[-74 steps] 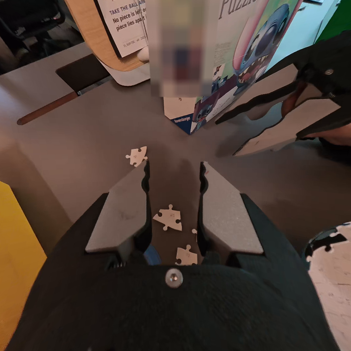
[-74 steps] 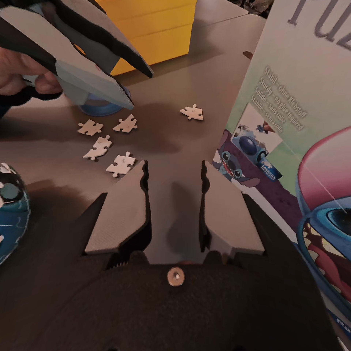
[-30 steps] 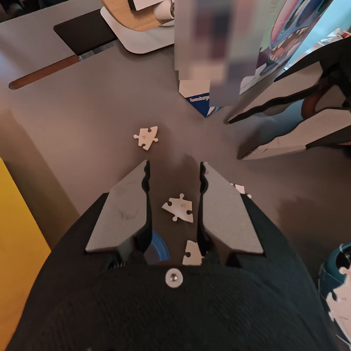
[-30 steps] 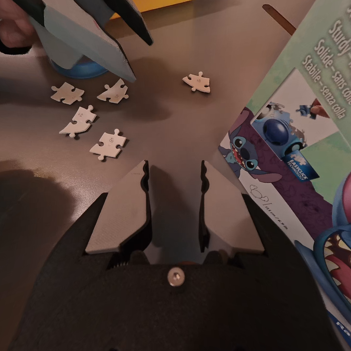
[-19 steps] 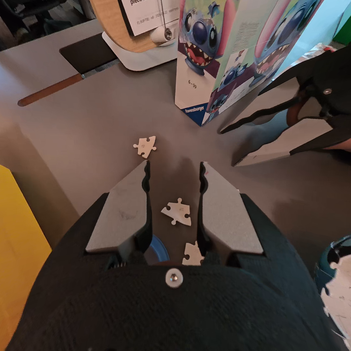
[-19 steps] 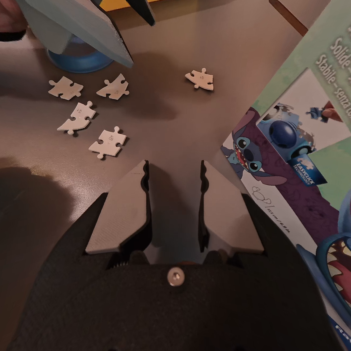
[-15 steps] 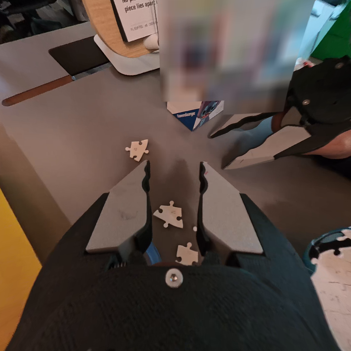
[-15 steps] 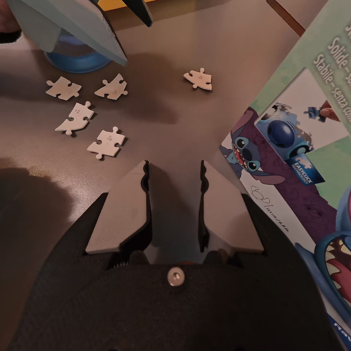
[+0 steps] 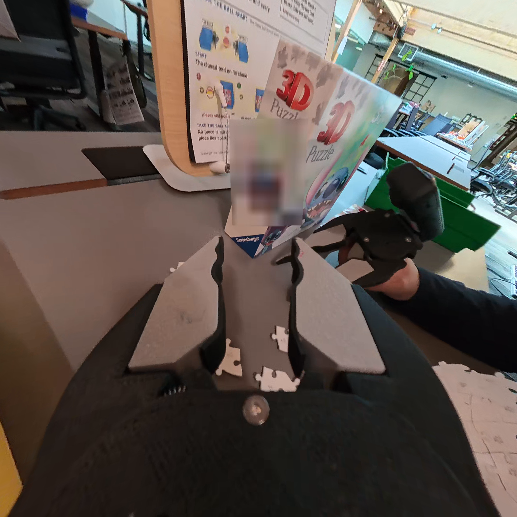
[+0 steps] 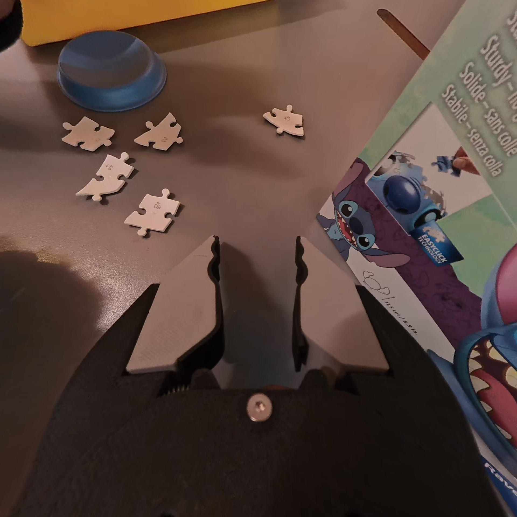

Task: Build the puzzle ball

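Note:
Several white puzzle pieces lie face down on the grey table (image 10: 251, 173): a cluster at left (image 10: 152, 211) and one apart (image 10: 285, 120). A blue round stand (image 10: 112, 71) sits behind them. My right gripper (image 10: 257, 243) is open and empty, low over the table beside the puzzle box (image 10: 436, 212). My left gripper (image 9: 254, 249) is open and empty, raised and tilted up, with three pieces (image 9: 281, 337) showing between its fingers. The partly built ball's white inner side (image 9: 481, 414) shows at the lower right of the left wrist view. The right gripper (image 9: 305, 253) shows there too.
The puzzle box (image 9: 330, 145) stands upright at the back, with a wooden instruction board (image 9: 223, 84) behind it. A yellow box (image 10: 126, 16) lies past the blue stand. A person's dark sleeve (image 9: 461, 316) reaches across the table at right. There is about 15 centimeters between the tips of the two grippers.
My left gripper has lifted and tilted upward, away from the pieces; it has left the right wrist view, uncovering the blue stand. My right gripper has barely moved.

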Motion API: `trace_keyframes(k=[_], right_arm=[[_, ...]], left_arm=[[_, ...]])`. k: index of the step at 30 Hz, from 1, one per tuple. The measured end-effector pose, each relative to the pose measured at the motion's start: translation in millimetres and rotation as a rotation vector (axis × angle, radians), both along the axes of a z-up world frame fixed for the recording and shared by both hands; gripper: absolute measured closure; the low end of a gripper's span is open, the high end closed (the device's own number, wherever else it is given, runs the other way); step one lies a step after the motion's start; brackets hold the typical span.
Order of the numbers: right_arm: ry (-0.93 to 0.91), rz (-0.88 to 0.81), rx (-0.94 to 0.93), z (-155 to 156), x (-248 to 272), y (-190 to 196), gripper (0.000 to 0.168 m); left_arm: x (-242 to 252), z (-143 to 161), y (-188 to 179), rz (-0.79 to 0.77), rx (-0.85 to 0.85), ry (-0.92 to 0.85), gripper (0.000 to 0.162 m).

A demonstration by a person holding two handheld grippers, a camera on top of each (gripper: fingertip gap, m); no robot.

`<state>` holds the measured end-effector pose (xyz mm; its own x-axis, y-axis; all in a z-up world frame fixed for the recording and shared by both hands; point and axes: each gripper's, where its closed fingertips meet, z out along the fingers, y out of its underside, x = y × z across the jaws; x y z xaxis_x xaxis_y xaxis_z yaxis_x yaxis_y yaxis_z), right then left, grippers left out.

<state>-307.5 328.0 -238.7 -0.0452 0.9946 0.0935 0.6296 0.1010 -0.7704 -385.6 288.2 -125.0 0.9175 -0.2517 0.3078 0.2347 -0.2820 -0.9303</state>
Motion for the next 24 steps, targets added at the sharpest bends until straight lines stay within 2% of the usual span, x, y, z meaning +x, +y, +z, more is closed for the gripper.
trace_keyframes(k=[6,24], right_arm=[[-0.021,0.008,0.005,-3.4,-0.2,-1.2,0.117],[-0.02,0.015,0.008,-3.3,-1.0,-2.1,0.119]], left_arm=[[16.8,-16.2,1.5,-0.063,-0.086,0.032,0.114],[21.4,-45.4,5.6,-0.059,-0.202,0.175,0.116]])
